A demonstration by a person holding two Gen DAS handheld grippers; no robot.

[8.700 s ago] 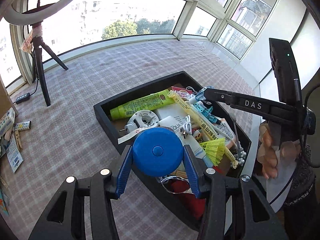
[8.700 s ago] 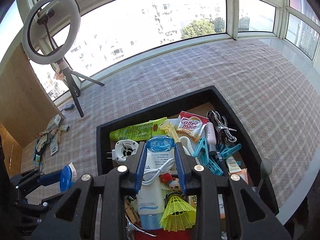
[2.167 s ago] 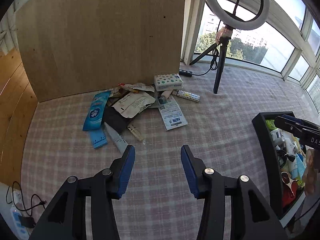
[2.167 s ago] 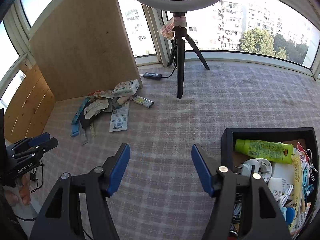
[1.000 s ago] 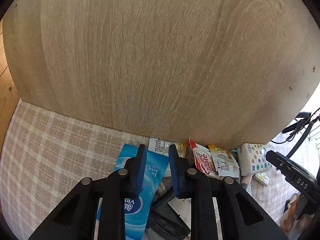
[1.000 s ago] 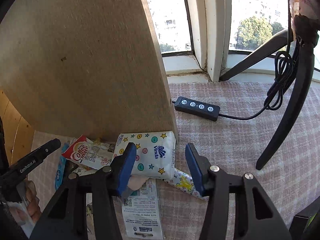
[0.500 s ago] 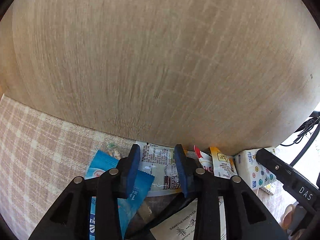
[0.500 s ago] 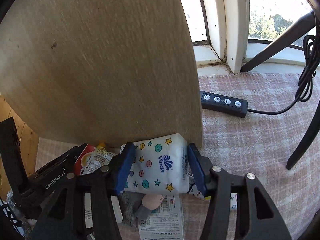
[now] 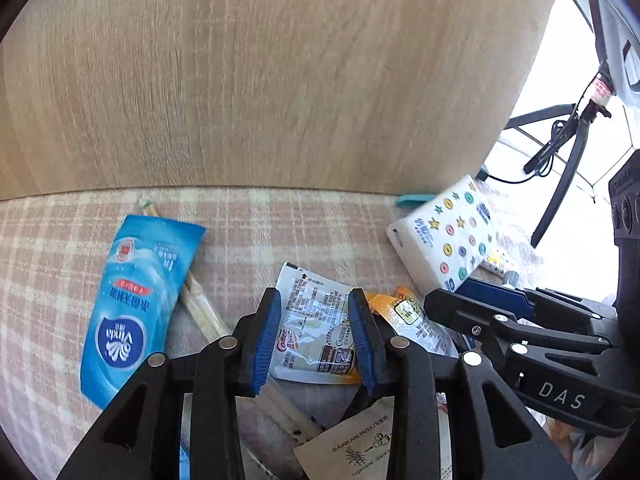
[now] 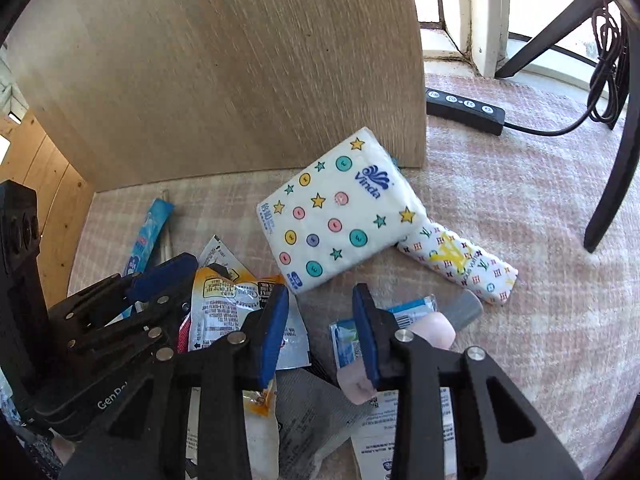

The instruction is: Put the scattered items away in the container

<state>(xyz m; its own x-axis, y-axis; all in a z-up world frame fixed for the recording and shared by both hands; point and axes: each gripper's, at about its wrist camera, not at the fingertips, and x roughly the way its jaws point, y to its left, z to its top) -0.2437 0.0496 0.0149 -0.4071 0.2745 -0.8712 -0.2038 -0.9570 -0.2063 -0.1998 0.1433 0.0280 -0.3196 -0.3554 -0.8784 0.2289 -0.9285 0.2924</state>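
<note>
Clutter lies in a heap on the checked cloth [image 9: 280,220], at the foot of the upright wooden board [image 9: 280,80], and both of your tools are down over it.

Your left claw [image 9: 314,296] points steeply down with a Coffee-mate sachet [image 9: 316,332] between its blue pads. Its jaws have just been closing a little. The sachet's side edges reach both pads, but I cannot tell whether they are pressing on it. To its left a blue Vinda packet [image 9: 128,304] lies flat, with paper-wrapped chopsticks [image 9: 200,308] running out from under its right edge. An orange sachet [image 9: 404,312] lies just to the right of the claw, and a brown sugarcane-paper packet [image 9: 360,444] shows below it.

Your right claw [image 10: 320,290] sits just beside the left one. Its jaws have just been closing, yet they stand apart with nothing gripped, and only cloth and flat packets show between them. The white tissue pack [image 10: 340,212] with stars and dots lies tilted just beyond its tips, one corner near the edge of the board. A patterned white tube pack [image 10: 460,264] pokes out from under the tissue pack's right side. A pink item [image 10: 432,332] lies against the outside of the right finger.

Further back on the cloth lie a black button controller [image 10: 464,110] on its cable and a black tripod leg [image 10: 612,160].
</note>
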